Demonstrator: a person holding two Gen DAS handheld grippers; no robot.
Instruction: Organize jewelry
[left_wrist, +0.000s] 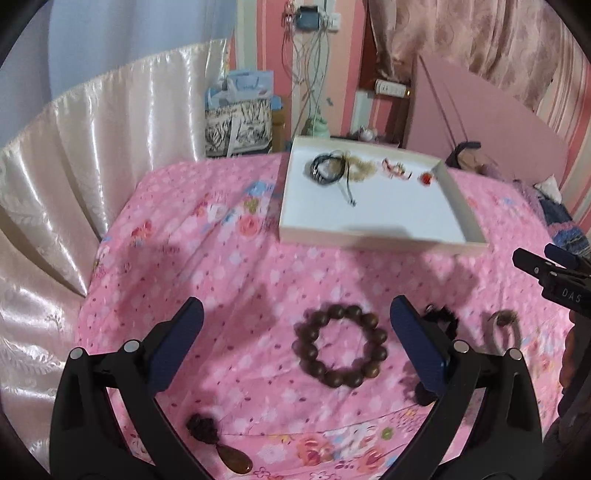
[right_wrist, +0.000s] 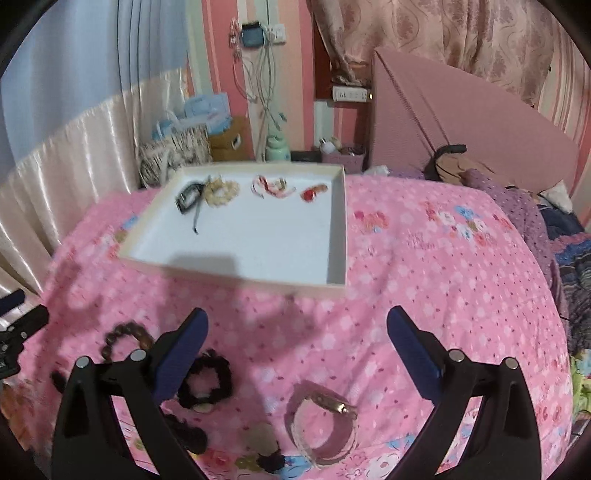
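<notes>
Bedspread (right_wrist: 424, 258), pink floral: open cloth right of the white tray (right_wrist: 338, 221), out to the bed's right edge; a bare strip also runs between the tray's near rim and the near-edge clutter.
Tray floor: near half bare; far rim lined with a black cord (right_wrist: 188, 199), cream beads (right_wrist: 221, 192), red-white piece (right_wrist: 271, 186), red piece (right_wrist: 312, 192).
Near edge obstacles: wooden bead bracelet (left_wrist: 340, 345), black scrunchie (right_wrist: 207, 380), clear bangle (right_wrist: 321, 428), amber pendant (left_wrist: 236, 459).

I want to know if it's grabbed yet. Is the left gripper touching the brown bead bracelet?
Apart. The left wrist view shows the left gripper open, with pink bedspread visible between each finger and the brown bead bracelet.
</notes>
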